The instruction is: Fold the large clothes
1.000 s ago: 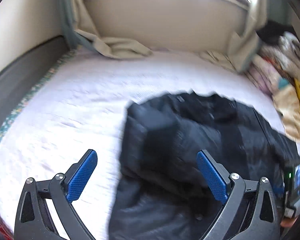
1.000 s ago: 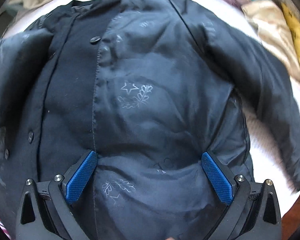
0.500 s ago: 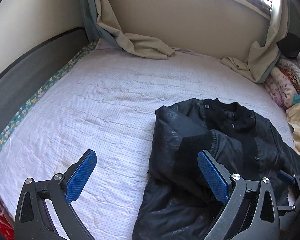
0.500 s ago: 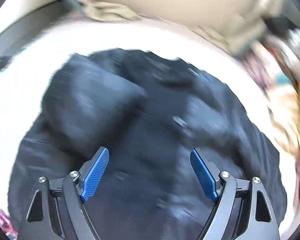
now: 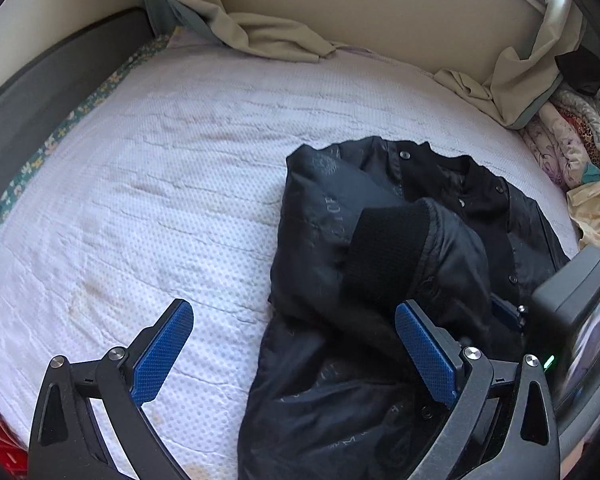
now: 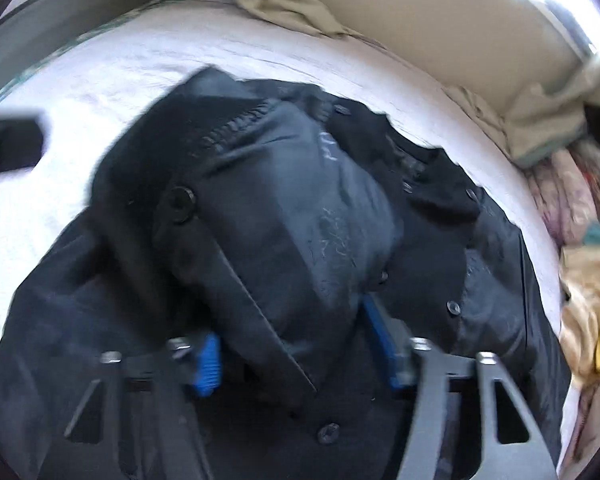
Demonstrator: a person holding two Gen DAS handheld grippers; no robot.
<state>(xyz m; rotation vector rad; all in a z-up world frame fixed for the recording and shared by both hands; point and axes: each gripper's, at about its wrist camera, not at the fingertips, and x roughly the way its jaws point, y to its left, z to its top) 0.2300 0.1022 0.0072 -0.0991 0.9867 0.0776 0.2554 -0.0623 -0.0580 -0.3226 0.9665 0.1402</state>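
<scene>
A black button-up jacket [image 5: 452, 200] lies on the white bed [image 5: 172, 168], one sleeve folded over its front with the ribbed cuff [image 5: 384, 248] on top. My left gripper [image 5: 292, 312] hangs open above the jacket's left edge, holding nothing. In the right wrist view, my right gripper [image 6: 292, 328] has its jaws closing on a raised fold of the jacket [image 6: 284, 200]. The fabric fills the gap and touches both blue pads [image 6: 208, 356]. Part of the right gripper's body [image 5: 572, 300] shows at the right of the left wrist view.
Beige curtains [image 5: 268, 40] drape onto the far edge of the bed below a window wall. A pile of patterned bedding and clothes [image 5: 572, 148] sits at the right side. A dark headboard or frame [image 5: 40, 92] runs along the left edge.
My right gripper has swung across the jacket and narrowed from wide open around a fold of it. My left gripper has sunk a little toward the bed, staying open.
</scene>
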